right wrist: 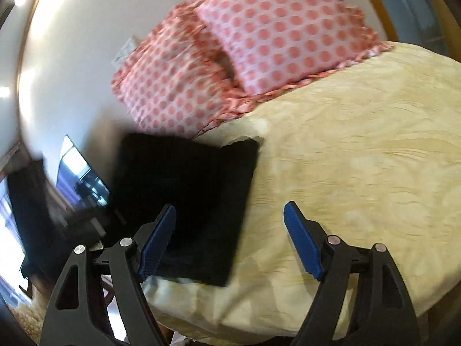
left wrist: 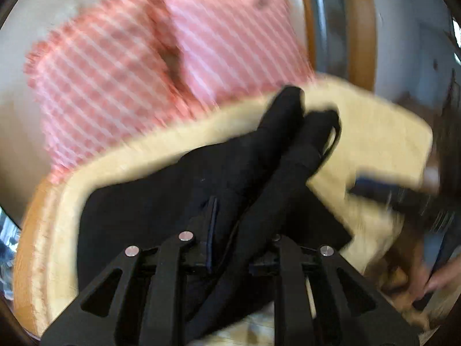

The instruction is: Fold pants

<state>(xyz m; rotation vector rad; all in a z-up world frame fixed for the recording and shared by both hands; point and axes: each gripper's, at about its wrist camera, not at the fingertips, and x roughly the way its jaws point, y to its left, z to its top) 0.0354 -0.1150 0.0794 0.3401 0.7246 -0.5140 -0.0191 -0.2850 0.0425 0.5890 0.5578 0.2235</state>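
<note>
**Carrying black pants over the bed with one gripper clamped**

Gripping a bunched fold of the black pants, the left gripper has its jaws clenched on the cloth, which hides the pads; fabric drapes over and between the fingers, with two dark tube-like ends of the garment reaching toward one o'clock. In the right wrist view the right gripper stands released, blue pads wide apart and holding nothing, above the cream bedspread. A flat dark panel of the pants lies at ten o'clock from that gripper, at the bed's edge, below the dotted pink pillows.

Risks, as I judge them: only one clamp holds the garment, so the free side may sag and crease unevenly. Cloth near the mattress edge could slide off. Heavy motion blur suggests speed, which invites a misaligned fold.
</note>
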